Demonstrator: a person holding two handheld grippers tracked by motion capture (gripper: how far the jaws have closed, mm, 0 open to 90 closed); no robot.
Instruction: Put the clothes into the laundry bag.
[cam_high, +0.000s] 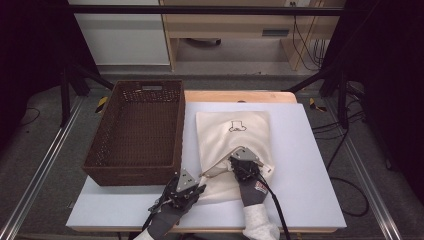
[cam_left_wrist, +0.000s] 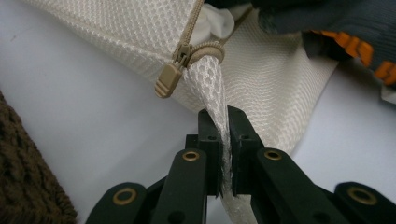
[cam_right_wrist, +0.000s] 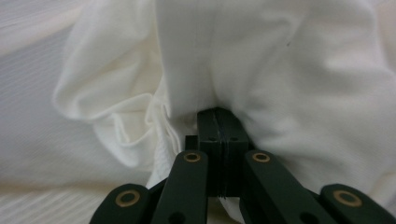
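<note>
High view: a cream mesh bag lies flat on the white desk, right of centre, with a small dark print near its far edge. A brown wicker basket stands just left of the bag, partly overhanging the desk's left edge. Both gloved hands enter from the bottom.

Left tool: positioned at the bag's near left corner, close to the basket's near right corner. In the left gripper view the jaws are closed on a narrow strip of mesh that runs up from between the pads to the bag's corner. A tan zip pull hangs at that corner, just beside the strip, at the end of the zip line. A bit of white cloth shows in the bag's mouth beyond the zip. The dark glove of the other hand, with orange marks, sits at the upper right of that view.

Right tool: placed at the bag's open mouth, where the zip edge is lifted into a peak, pointing away from the person. In the right gripper view the jaws stand pressed together, no gap between the pads, their tips buried in bunched white cloth. Folds of cloth gather around the tips; whether any fabric is pinched between the pads cannot be told.
</note>
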